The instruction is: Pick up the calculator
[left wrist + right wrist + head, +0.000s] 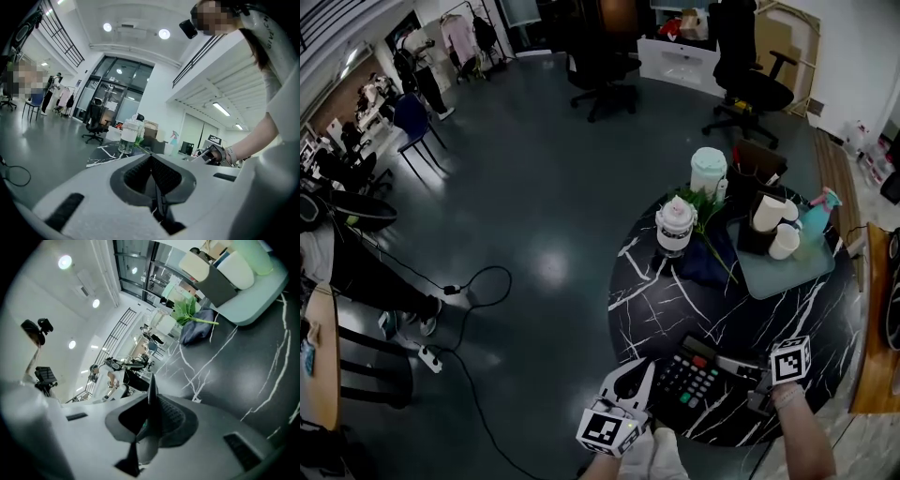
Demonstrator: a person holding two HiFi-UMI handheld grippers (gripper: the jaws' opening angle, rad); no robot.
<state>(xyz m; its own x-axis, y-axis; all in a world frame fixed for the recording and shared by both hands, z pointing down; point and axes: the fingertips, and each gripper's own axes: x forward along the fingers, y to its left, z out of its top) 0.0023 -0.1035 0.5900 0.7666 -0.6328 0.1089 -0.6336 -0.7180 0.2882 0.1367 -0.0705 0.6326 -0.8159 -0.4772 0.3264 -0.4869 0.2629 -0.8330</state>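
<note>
A dark calculator [689, 382] with grey, red and green keys lies near the front edge of the round black marble table [666, 300]. My right gripper [748, 375] reaches in from the right and is shut on the calculator's right edge. In the right gripper view the calculator [152, 383] shows edge-on as a thin dark blade clamped in the right gripper [151, 401]. My left gripper [636, 373] hovers just left of the calculator, apart from it. The left gripper [152, 164] has its pads together and nothing between them.
Behind the calculator stand a clear lidded jar [675, 225], a pale green container [708, 169], leafy stems on a dark blue cloth [703, 262] and a light teal tray [787, 277] with cups and a spray bottle [818, 211]. Office chairs [750, 80] and a floor cable [478, 291] lie beyond.
</note>
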